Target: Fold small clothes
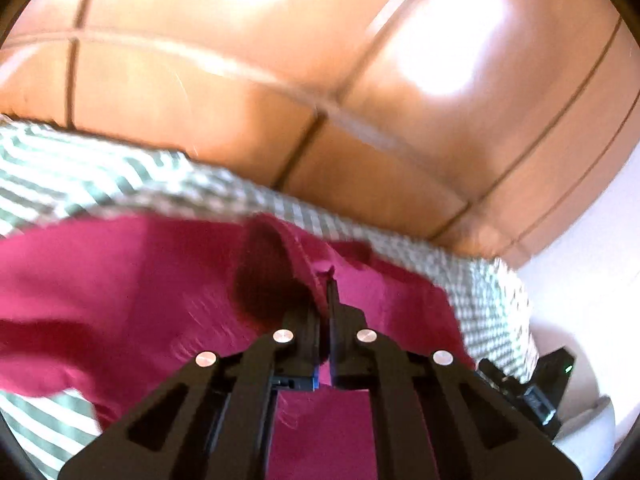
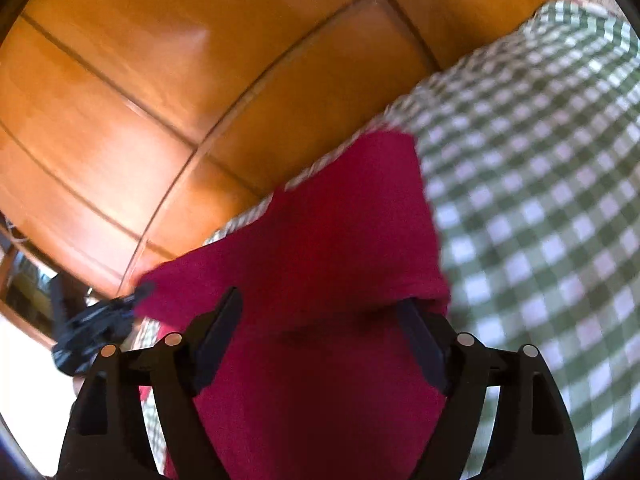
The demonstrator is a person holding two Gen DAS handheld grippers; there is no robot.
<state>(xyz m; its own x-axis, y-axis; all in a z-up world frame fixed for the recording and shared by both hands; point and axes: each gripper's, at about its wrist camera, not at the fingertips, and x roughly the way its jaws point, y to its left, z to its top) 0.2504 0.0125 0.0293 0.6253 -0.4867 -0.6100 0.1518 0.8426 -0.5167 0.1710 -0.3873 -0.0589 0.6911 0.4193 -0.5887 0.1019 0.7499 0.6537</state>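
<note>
A magenta garment (image 1: pixel 120 280) lies on a green-and-white checked cloth (image 1: pixel 80 168). My left gripper (image 1: pixel 325 280) is shut on a raised fold of the garment near its far edge. In the right wrist view the same garment (image 2: pixel 340 232) lies under my right gripper (image 2: pixel 320 308), whose jaws stand wide apart over it with nothing between them. The right fingertip (image 2: pixel 416 320) touches a garment edge. The other gripper (image 2: pixel 100 320) shows at the garment's left corner.
The checked cloth (image 2: pixel 540 200) covers the table to the right. Beyond its edge is an orange tiled floor (image 1: pixel 360 60), also in the right wrist view (image 2: pixel 160 80). The right gripper (image 1: pixel 532 392) shows at the lower right of the left wrist view.
</note>
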